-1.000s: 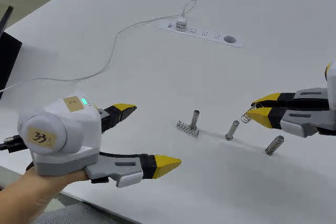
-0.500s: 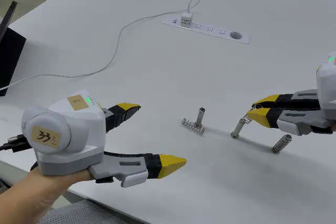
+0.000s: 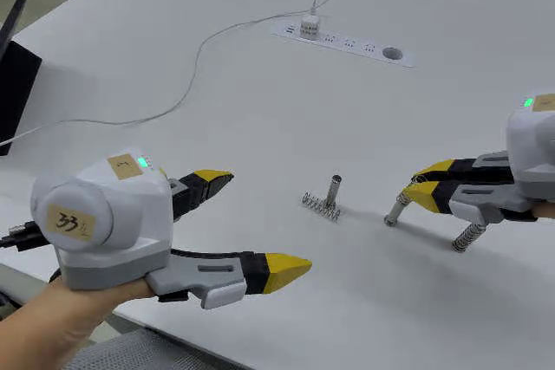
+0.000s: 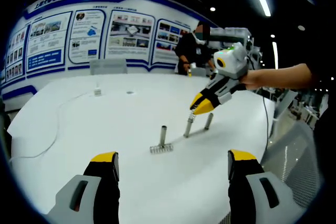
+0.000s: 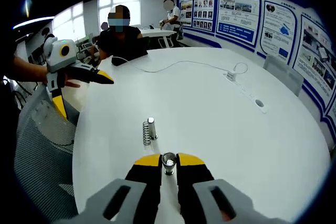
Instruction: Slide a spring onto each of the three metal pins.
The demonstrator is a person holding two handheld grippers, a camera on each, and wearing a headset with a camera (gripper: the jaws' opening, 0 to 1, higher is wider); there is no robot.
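Pins (image 3: 333,189) and springs (image 3: 319,205) sit near the middle of a broad white table (image 3: 260,127), smooth and matte. Two grippers work over it, grey-and-white plastic shells with black jaws tipped in yellow. At 8 o'clock in the head view a hand (image 3: 43,331) holds the left gripper (image 3: 256,223), its jaws spread wide with nothing between them. At 3 o'clock the right gripper (image 3: 420,185) has its jaws pressed nearly together, pinching the gripped spring (image 3: 409,185) at the top of the leaning pin (image 3: 395,210). At 12 o'clock lies one flat white power strip (image 3: 347,42), its thin white cable (image 3: 179,106) curving off toward 9 o'clock.

Two bare pins show, both slim steel cylinders: the leaning one, and the upright pin (image 3: 333,189) at its 9 o'clock. There are three springs, all fine wire coils. One is the gripped one. The loose spring (image 3: 319,205) lies flat, touching the upright pin's foot at its 7 o'clock. The tilted spring (image 3: 467,236) stands at the leaning pin's 4 o'clock, just under the right gripper; whether a pin runs inside it I cannot tell.
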